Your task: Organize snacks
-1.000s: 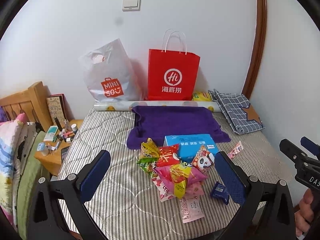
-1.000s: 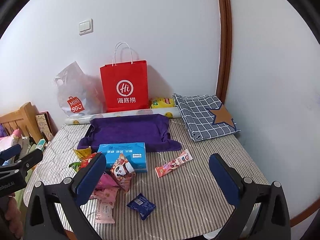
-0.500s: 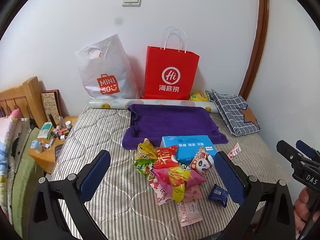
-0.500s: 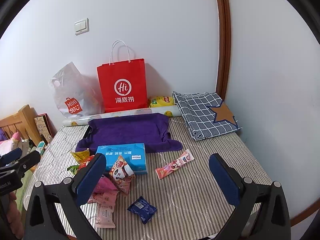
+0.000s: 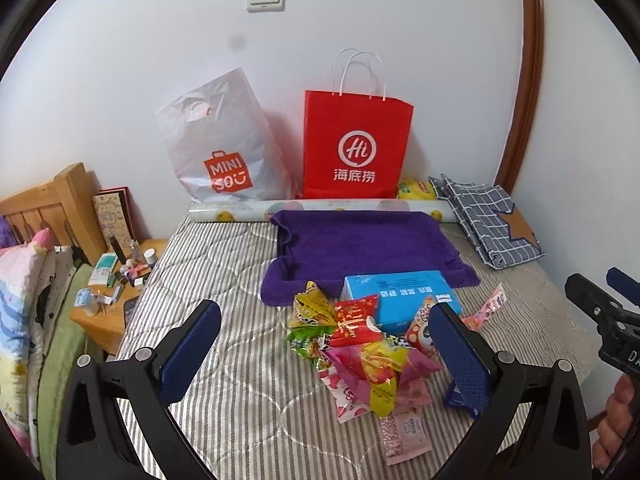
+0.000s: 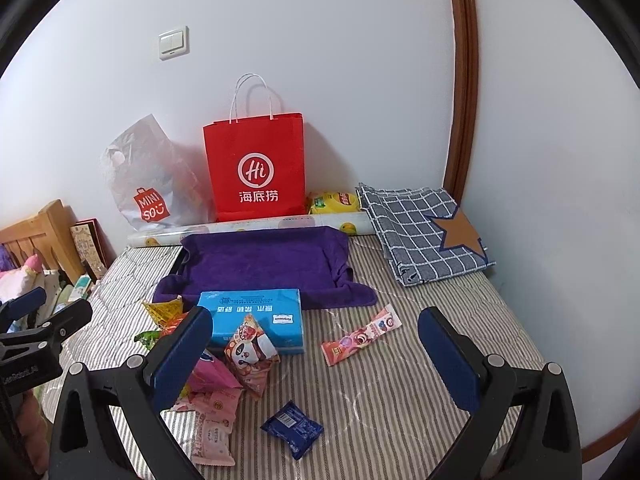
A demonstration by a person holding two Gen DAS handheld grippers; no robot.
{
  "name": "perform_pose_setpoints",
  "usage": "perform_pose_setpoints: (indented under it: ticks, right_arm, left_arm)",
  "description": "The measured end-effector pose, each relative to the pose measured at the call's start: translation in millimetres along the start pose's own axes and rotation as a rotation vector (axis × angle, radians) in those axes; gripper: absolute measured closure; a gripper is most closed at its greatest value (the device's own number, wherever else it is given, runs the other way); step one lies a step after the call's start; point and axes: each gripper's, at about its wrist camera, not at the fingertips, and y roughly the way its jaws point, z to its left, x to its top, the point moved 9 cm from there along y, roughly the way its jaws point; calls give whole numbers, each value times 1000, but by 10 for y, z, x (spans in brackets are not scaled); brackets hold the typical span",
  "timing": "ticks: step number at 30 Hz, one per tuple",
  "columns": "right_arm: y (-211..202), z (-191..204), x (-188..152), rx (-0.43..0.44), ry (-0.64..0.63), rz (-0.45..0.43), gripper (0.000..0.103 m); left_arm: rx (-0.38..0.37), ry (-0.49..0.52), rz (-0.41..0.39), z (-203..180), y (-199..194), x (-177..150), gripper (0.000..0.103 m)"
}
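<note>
Striped mattress (image 6: 400,400) seen from both wrist cameras. The near edge of the snack pile (image 5: 360,344) is partly masked: in the right wrist view the left finger pad (image 6: 182,354) covers several packets, and in the left wrist view the right finger pad (image 5: 458,354) hides most of the dark blue packet (image 6: 292,428). Print on the wrappers is too small to read.

The left gripper (image 5: 324,354) hangs above the near part of the mattress with its jaws wide apart and nothing between them; the pile lies beyond and between the fingers, untouched. The right gripper (image 6: 316,360) is likewise spread and empty; the dark blue packet lies between its fingers, the panda packet (image 6: 250,350) near its left pad, and the pink stick packet (image 6: 362,334) farther off, apart from the pile.

A light blue tissue pack (image 6: 256,318) lies just behind the pile, overlapping the front edge of a purple towel (image 6: 264,262). Behind the towel lies a printed roll (image 6: 256,226), then a red paper bag (image 6: 256,168) and a grey plastic bag (image 6: 148,178) against the wall. A folded checked cloth (image 6: 420,232) lies at the far right corner, with a yellow packet (image 6: 336,202) beside the red bag.
</note>
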Motion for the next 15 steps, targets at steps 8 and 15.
perform_pose_setpoints:
  ticks: [8, 15]
  right_arm:
    - [121, 40, -4, -24, -23, -4, 0]
    - [287, 38, -81, -39, -59, -18, 0]
  left_arm:
    - [-35, 14, 17, 15, 172, -12, 1]
    - [-69, 10, 29, 65, 332, -38, 9]
